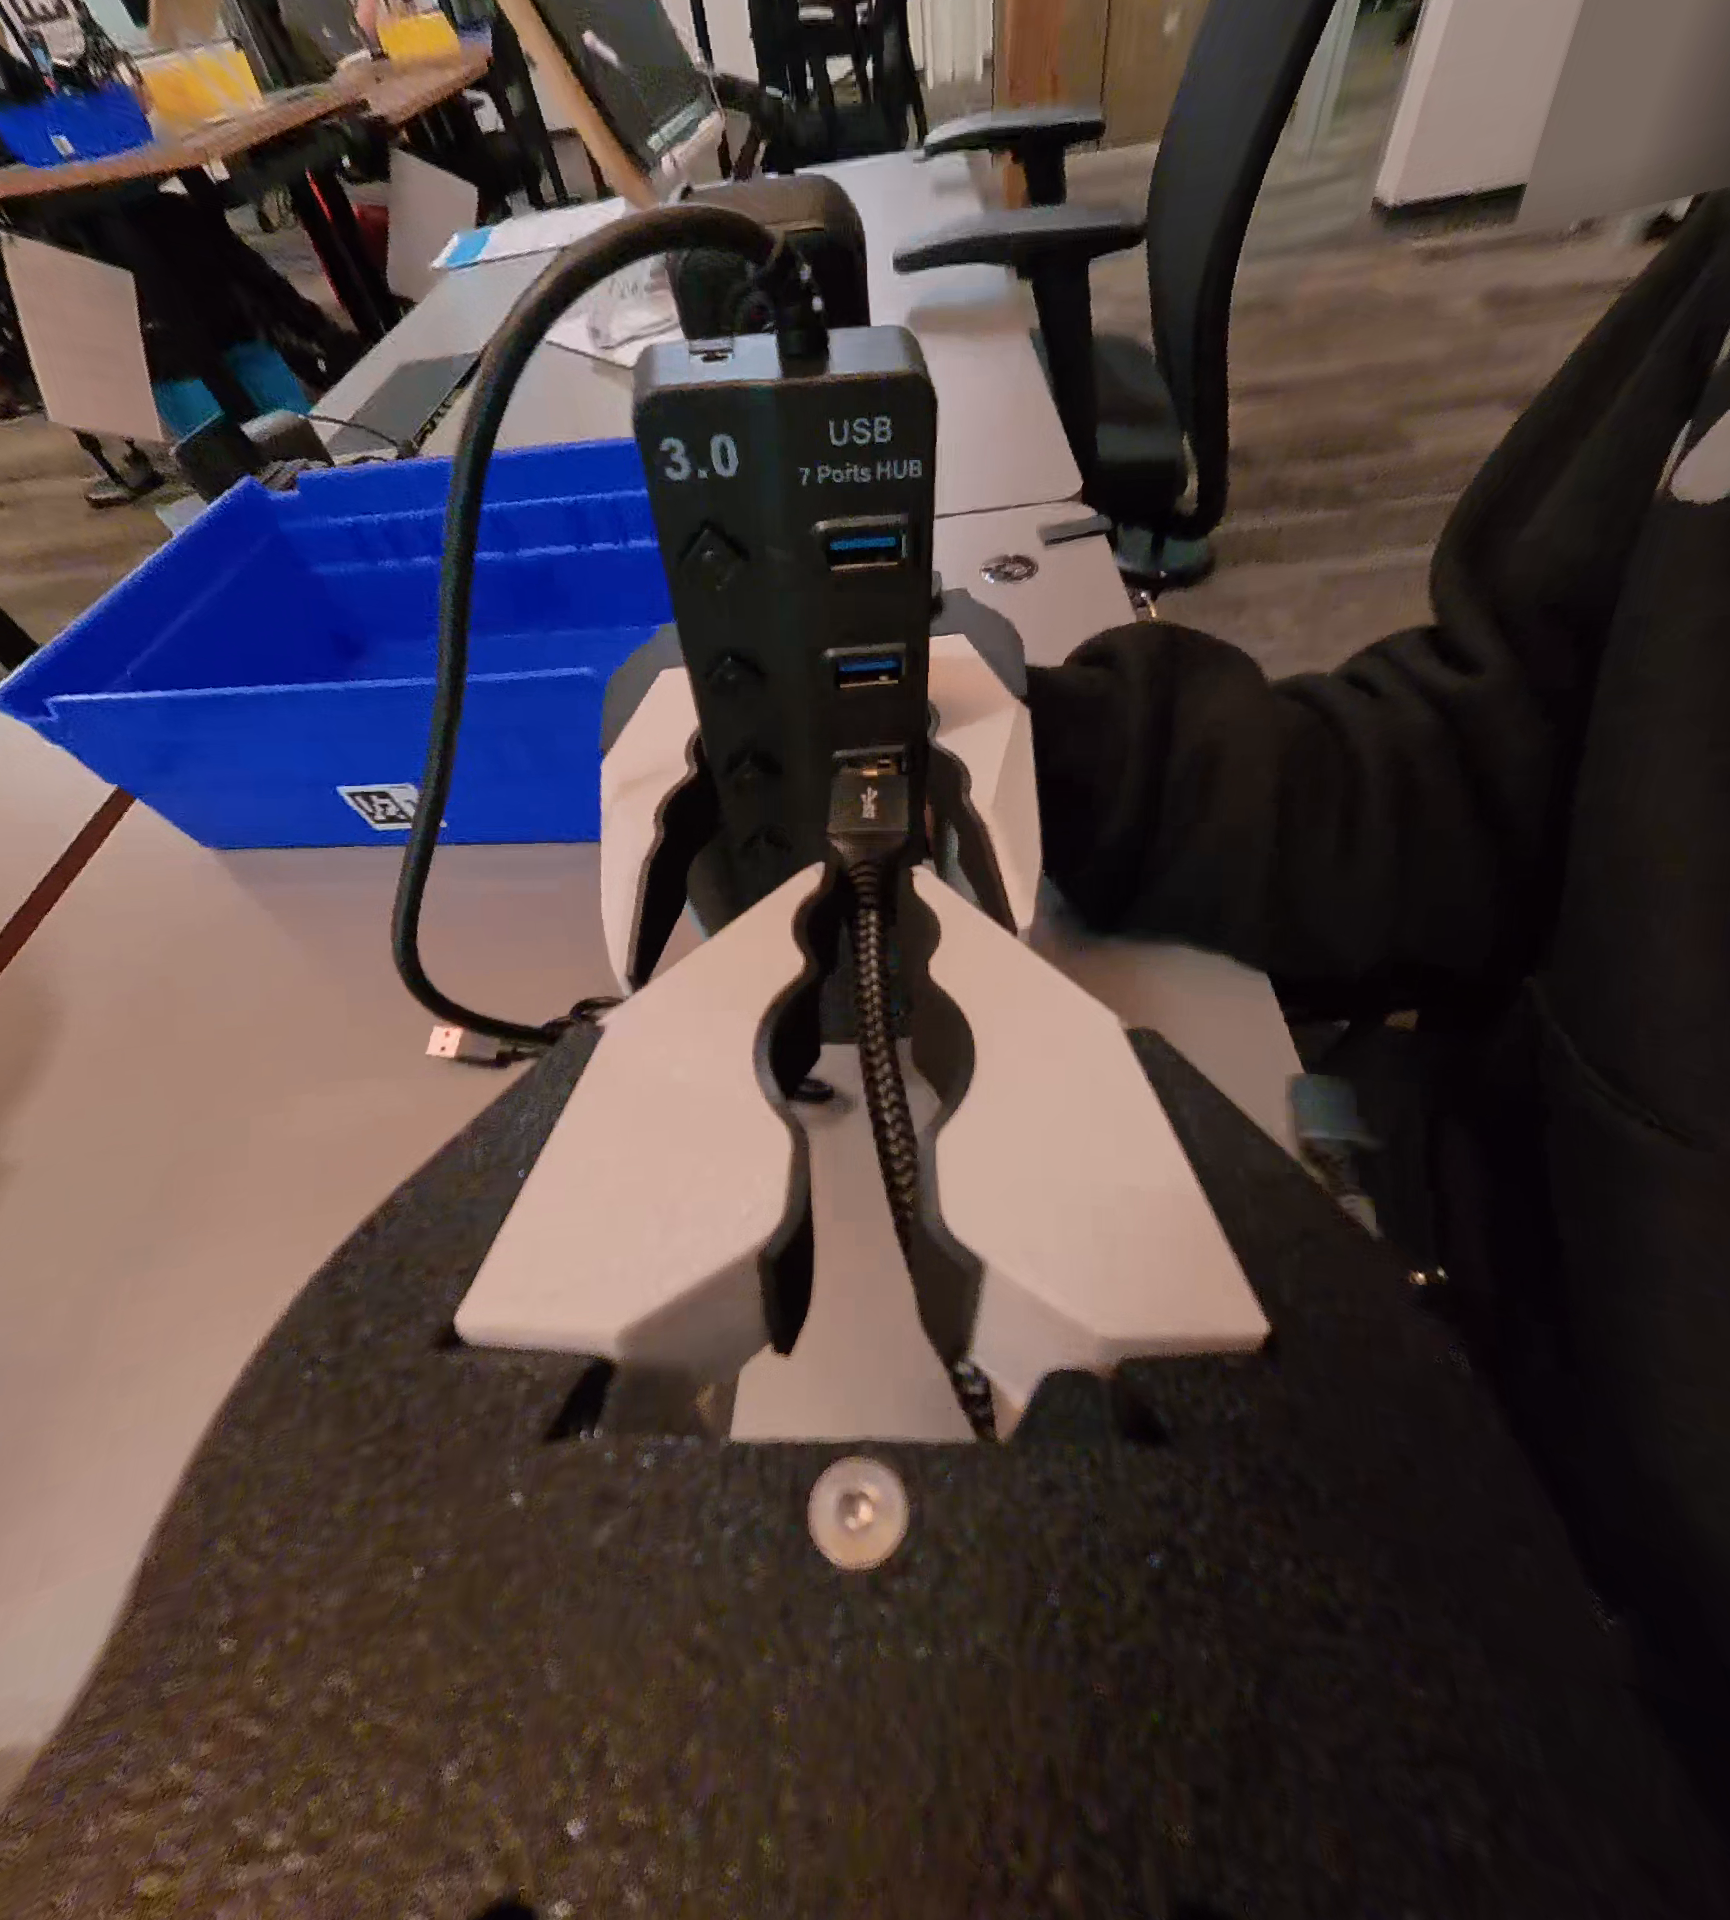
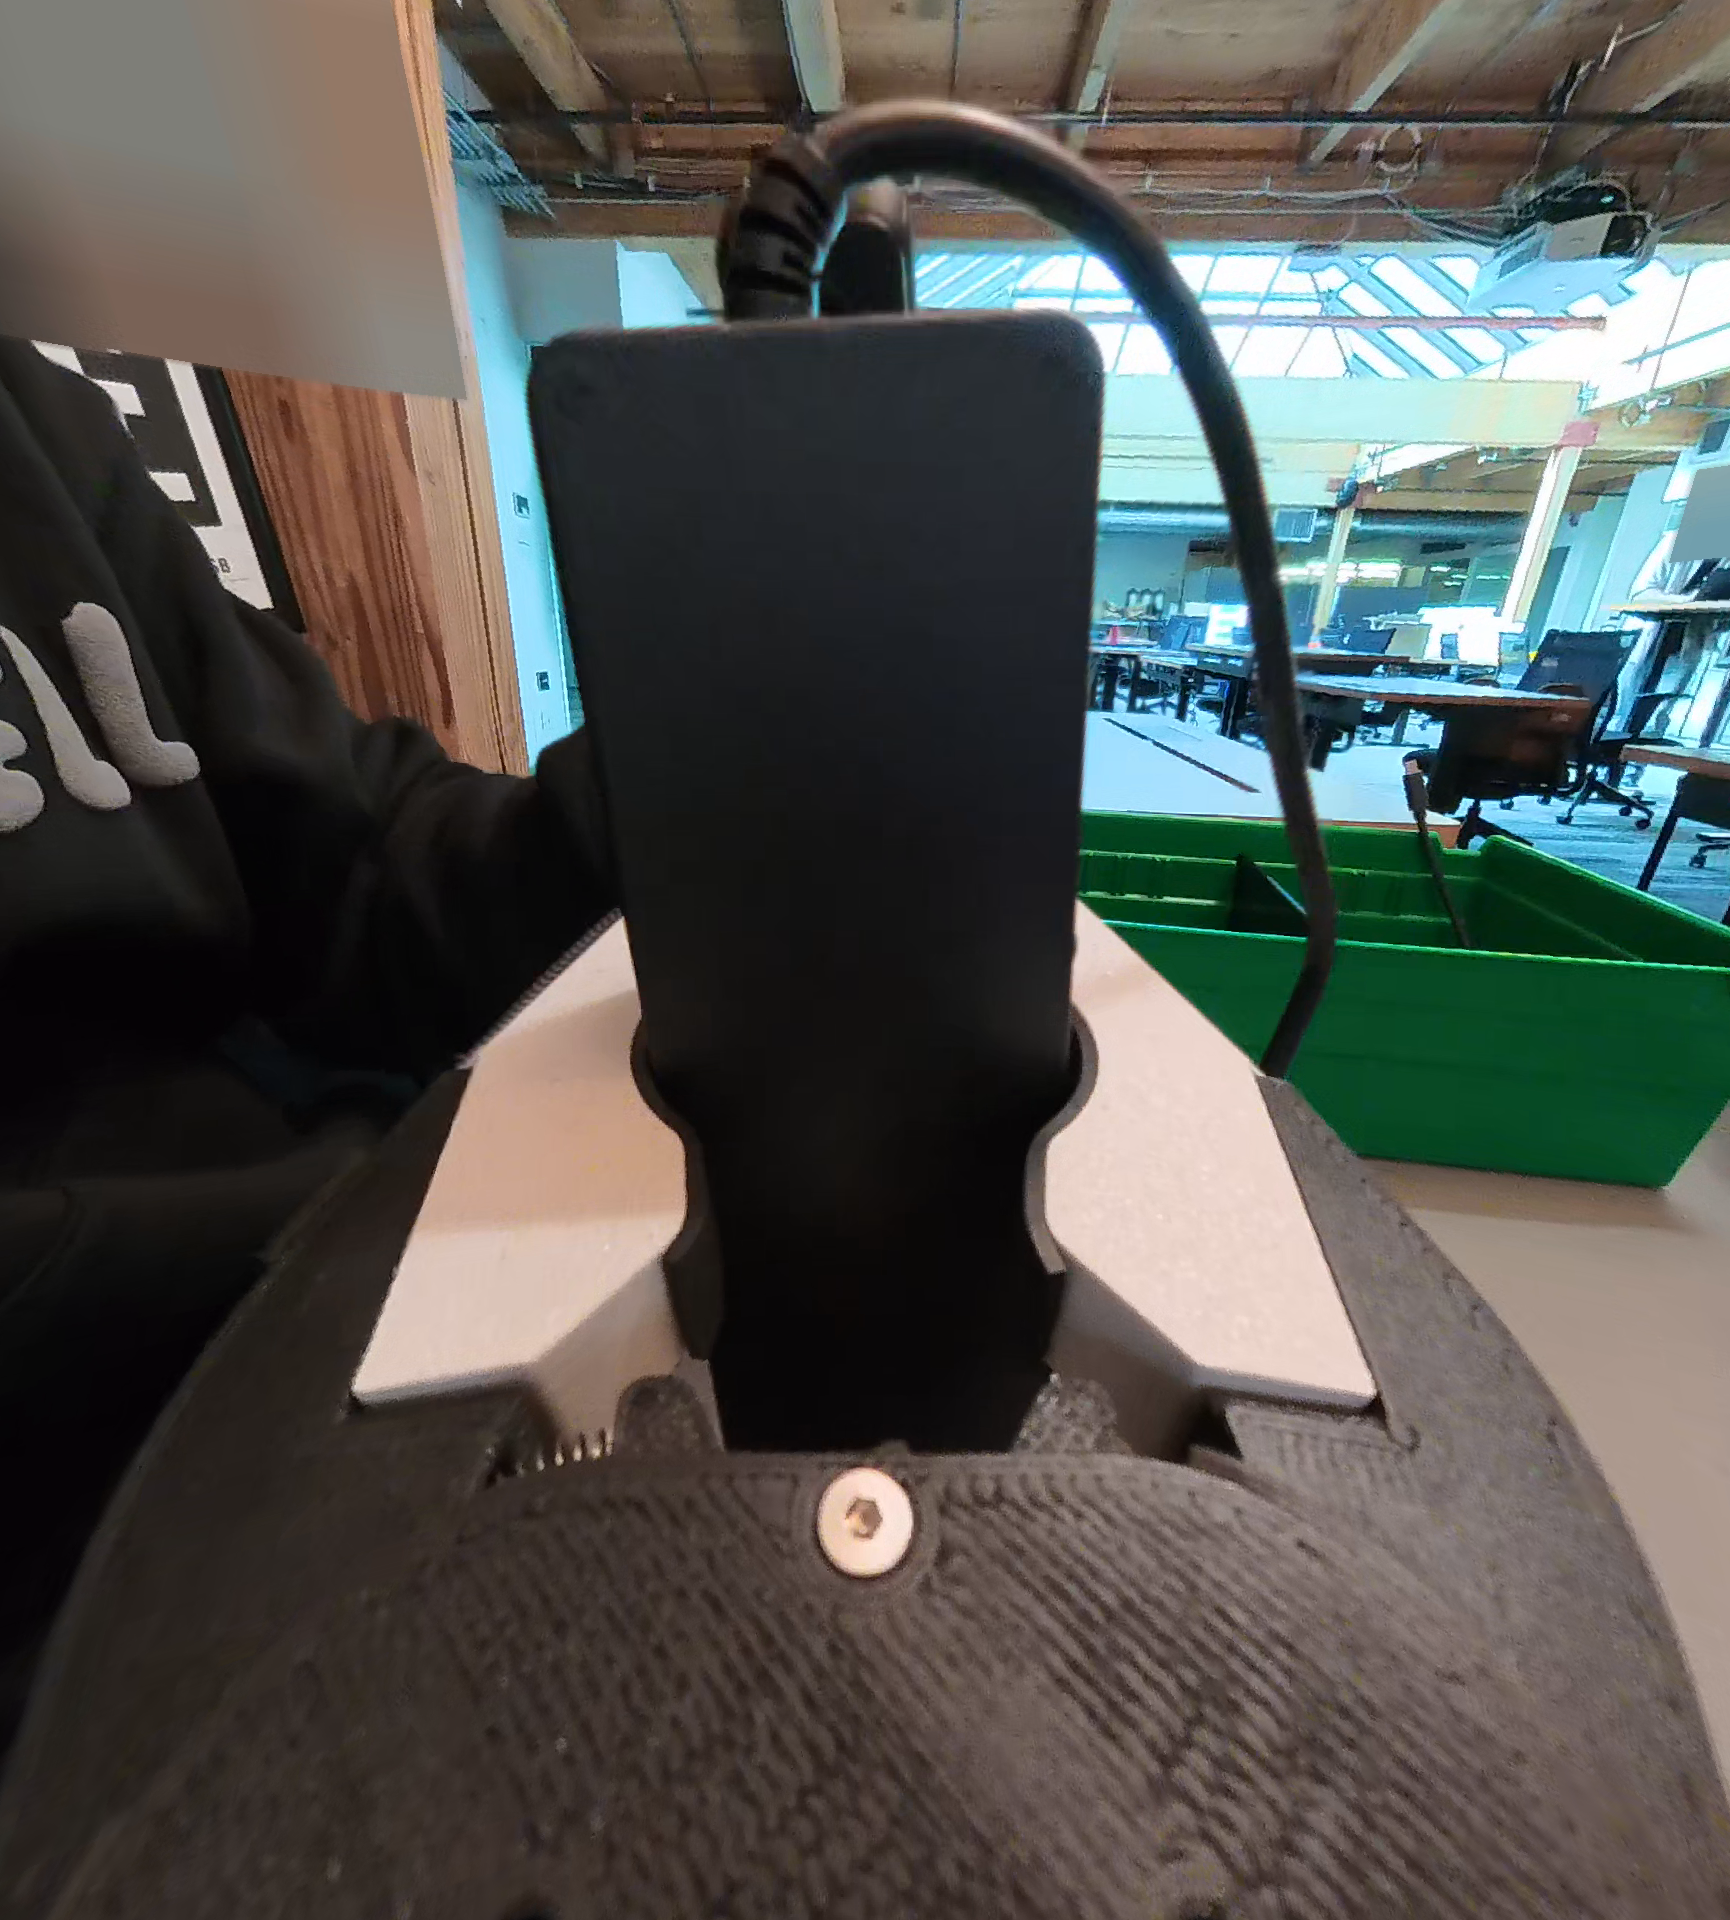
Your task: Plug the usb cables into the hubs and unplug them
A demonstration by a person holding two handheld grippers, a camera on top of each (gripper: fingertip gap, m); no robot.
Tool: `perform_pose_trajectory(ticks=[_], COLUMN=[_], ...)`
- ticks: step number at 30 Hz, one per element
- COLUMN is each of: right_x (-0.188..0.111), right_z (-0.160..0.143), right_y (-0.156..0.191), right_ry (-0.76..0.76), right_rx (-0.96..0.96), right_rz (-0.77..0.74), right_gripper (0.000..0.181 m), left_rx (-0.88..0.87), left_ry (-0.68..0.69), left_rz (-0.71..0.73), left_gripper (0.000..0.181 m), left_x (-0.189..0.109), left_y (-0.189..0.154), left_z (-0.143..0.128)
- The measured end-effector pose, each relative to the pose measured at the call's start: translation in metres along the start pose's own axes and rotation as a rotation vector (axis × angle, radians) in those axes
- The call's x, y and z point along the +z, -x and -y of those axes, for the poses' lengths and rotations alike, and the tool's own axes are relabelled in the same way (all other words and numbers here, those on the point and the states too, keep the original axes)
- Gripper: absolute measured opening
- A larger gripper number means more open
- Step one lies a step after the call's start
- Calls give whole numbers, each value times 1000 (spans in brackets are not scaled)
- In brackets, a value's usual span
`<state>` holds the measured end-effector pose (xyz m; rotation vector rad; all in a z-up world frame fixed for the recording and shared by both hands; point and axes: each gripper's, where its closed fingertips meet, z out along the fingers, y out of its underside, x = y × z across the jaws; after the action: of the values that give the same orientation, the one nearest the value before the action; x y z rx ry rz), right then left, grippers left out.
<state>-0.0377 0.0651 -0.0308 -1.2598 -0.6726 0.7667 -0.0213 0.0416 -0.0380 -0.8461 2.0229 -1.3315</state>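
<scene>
hub (image 1: 788,582) clamped upright in right gripper (image 2: 861,1091); left gripper (image 1: 866,904) pinches braided cable (image 1: 882,1039), plugged in.

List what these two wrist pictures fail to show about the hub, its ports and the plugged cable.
- Lower ports of the hub: left wrist view, covered by the right gripper and the left gripper.
- Port face: right wrist view shows only the hub's plain back.
- How deep the braided cable plug sits: left wrist view, junction dark and small.
- Braided cable's far end: left wrist view, it runs under the fingers.
</scene>
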Motion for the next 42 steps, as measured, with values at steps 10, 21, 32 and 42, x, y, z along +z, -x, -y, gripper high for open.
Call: perform_pose_trajectory(ticks=[10, 21, 32, 42], right_x=[1, 2, 10, 14], right_z=[-4, -5, -20, -22], right_y=[-1, 0, 3, 4], right_ry=[24, 29, 106, 122], right_rx=[-16, 13, 17, -7], right_rz=[-14, -6, 11, 15], right_gripper=[65, 66, 66, 65], left_rx=[-4, 1, -29, -1], left_ry=[-49, -13, -80, 34], left_rz=[7, 25, 25, 5], left_gripper=[6, 6, 5, 5], left_x=[0, -3, -7, -8], left_y=[0, 0, 0, -4], left_z=[1, -7, -3, -12])
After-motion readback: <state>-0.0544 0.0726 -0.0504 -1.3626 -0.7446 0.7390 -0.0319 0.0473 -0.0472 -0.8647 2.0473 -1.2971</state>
